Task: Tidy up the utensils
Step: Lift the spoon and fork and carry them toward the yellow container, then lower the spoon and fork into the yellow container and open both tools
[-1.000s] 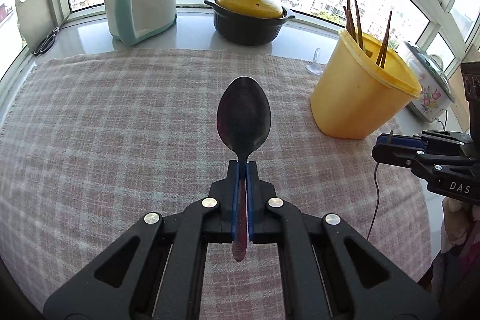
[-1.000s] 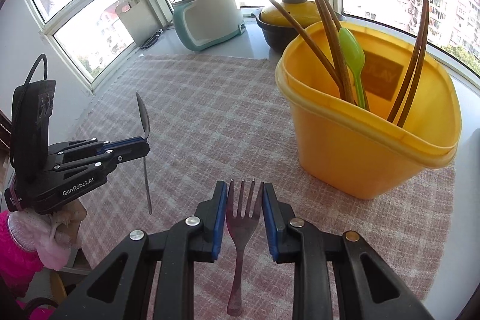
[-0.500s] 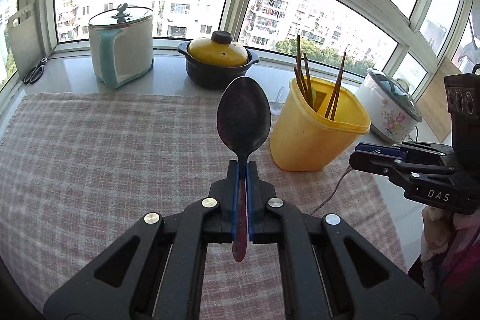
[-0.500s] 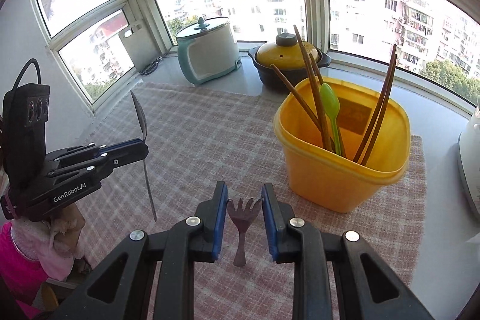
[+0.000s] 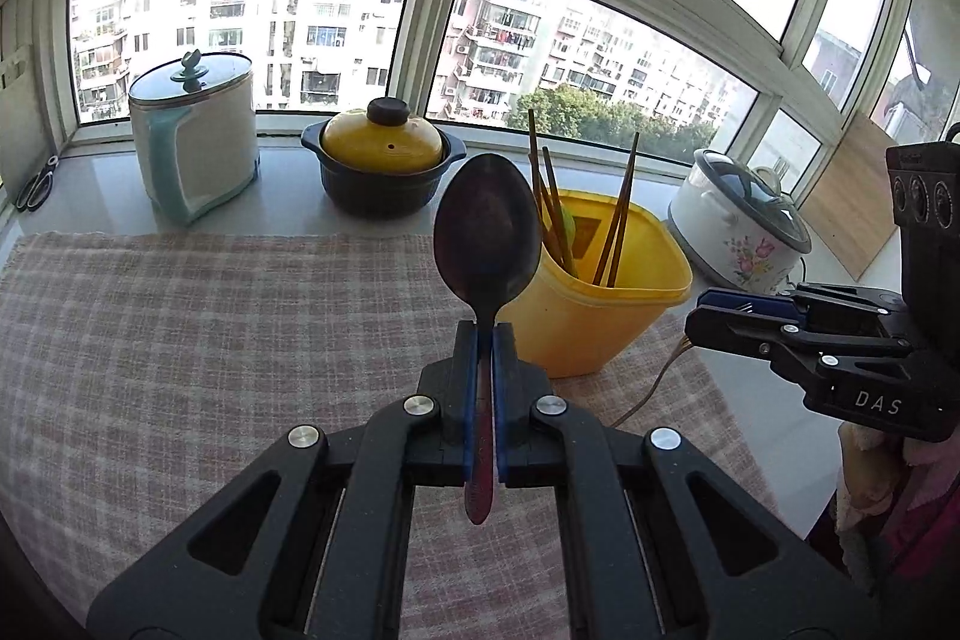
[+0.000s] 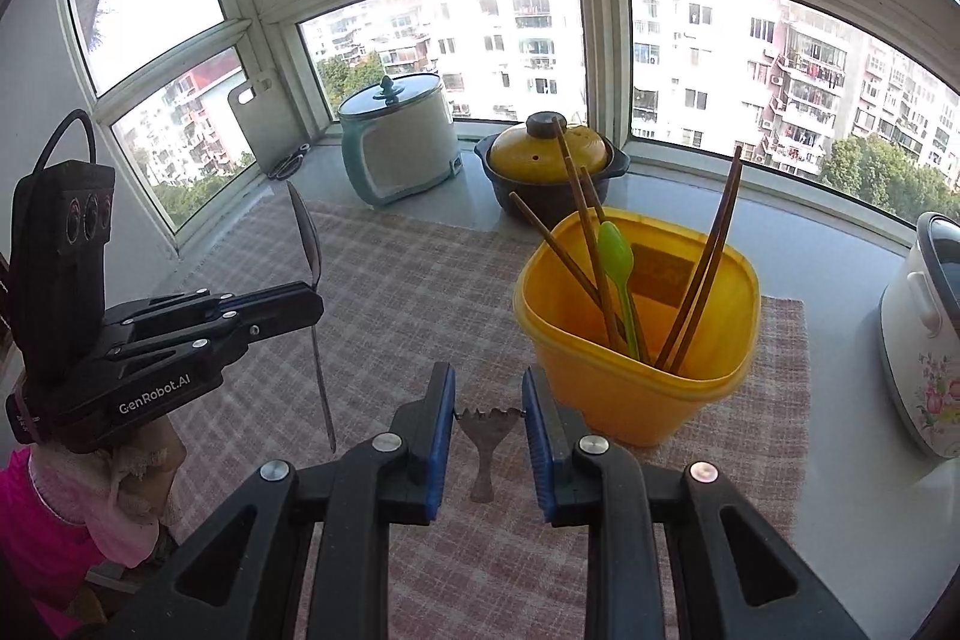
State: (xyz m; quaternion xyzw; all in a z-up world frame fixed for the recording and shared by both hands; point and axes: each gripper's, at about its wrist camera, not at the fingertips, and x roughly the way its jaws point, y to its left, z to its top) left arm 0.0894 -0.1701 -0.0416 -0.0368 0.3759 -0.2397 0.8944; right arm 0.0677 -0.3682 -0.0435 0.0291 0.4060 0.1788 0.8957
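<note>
A left gripper [image 5: 485, 340] clamps shut on a dark spoon [image 5: 485, 232] held upright above a checked cloth [image 5: 180, 328]. A right gripper [image 6: 487, 415], jaws partly apart, pinches a fork [image 6: 485, 430]. A yellow tub [image 6: 636, 340] of chopsticks [image 6: 699, 274] stands near the cloth's far right corner; the cloth's left half lies bare. Pots line the windowsill behind.

Left camera sits on left tongs [image 5: 486, 334], looks forward and down over desk [image 5: 180, 340] toward windows. Right camera sits on right tongs [image 6: 487, 415], faces same way, close to yellow tub [image 6: 636, 388]. Both views share tub, checked cloth [image 6: 390, 292], yellow-lid pot [image 5: 383, 172], white cooker [image 5: 195, 142]. Each view sees other tongs at its side.
</note>
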